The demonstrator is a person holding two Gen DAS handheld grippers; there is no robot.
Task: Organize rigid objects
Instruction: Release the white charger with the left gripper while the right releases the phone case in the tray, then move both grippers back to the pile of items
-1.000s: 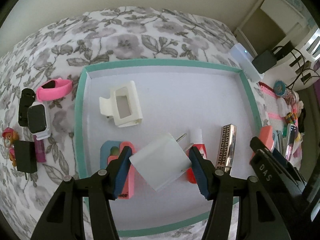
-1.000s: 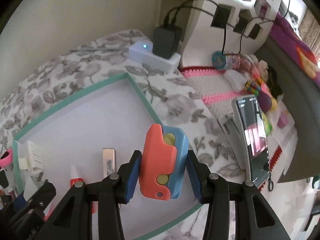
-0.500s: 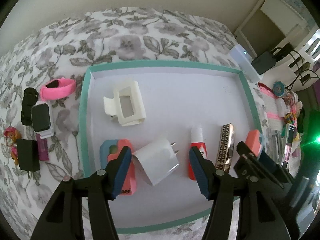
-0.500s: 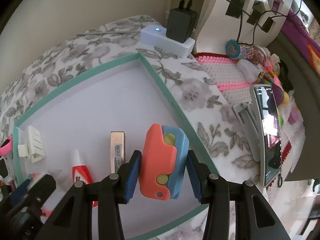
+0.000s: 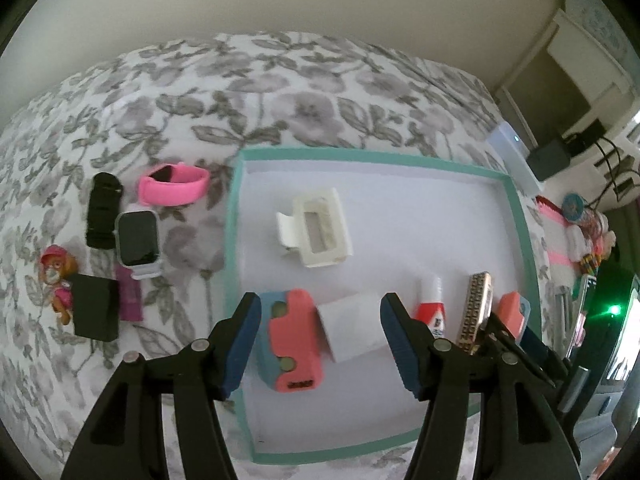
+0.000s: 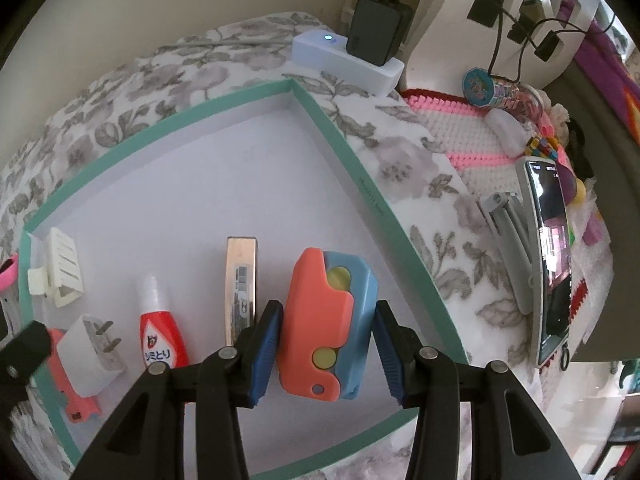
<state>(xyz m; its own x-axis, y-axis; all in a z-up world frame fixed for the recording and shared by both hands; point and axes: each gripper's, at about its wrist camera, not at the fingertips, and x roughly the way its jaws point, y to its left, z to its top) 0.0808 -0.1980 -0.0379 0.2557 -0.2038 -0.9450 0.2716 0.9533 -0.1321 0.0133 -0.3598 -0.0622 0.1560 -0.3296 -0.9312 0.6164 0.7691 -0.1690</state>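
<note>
The left claw is no longer gripping the white charger: a second ago the plug sat pinched between its pads, and now it is lying on the tray floor below the parted, empty jaws, beside a coral-and-blue case. That piece is placed, so the left claw is becoming free for the watches and figurine lying on the bed to its left. The right claw is holding a second coral-and-blue case pinched between half-closed pads, hovering above the tray's near right corner, just right of the gold bar and the glue bottle.
</note>
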